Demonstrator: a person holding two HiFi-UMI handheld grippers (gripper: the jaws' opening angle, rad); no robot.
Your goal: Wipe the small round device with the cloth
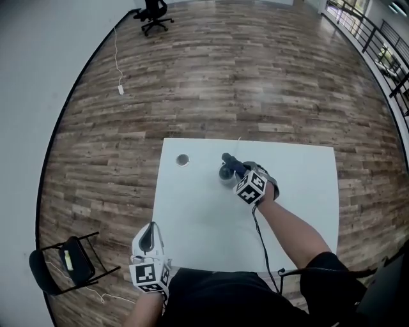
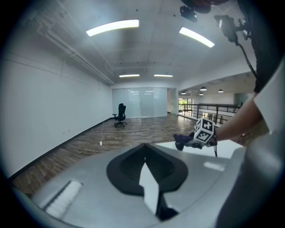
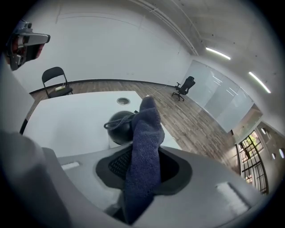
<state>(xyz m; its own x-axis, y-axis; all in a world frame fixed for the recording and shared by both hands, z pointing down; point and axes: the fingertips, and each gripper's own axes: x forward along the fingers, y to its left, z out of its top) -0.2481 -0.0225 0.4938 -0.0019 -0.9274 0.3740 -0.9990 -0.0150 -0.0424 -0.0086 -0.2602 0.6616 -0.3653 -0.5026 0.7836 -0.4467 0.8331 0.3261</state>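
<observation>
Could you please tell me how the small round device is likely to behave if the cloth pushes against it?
The round device sits unheld on the smooth white table, so a sideways push would probably slide or rock it. It looks hard and rigid, so the soft cloth in the right gripper should give way first.

- A white table [image 1: 192,217] stands on a wood-plank floor [image 1: 223,83].
- A small round grey thing [image 1: 183,159], perhaps a cable hole or a cap, sits near the table's far left corner.
- A black office chair [image 1: 153,14] stands far off by the wall.
- A black folding chair [image 1: 67,263] holds a yellow item [image 1: 66,259].
- A white cord [image 1: 119,70] trails on the floor.
- A dark railing [image 1: 370,32] is at the far right.
</observation>
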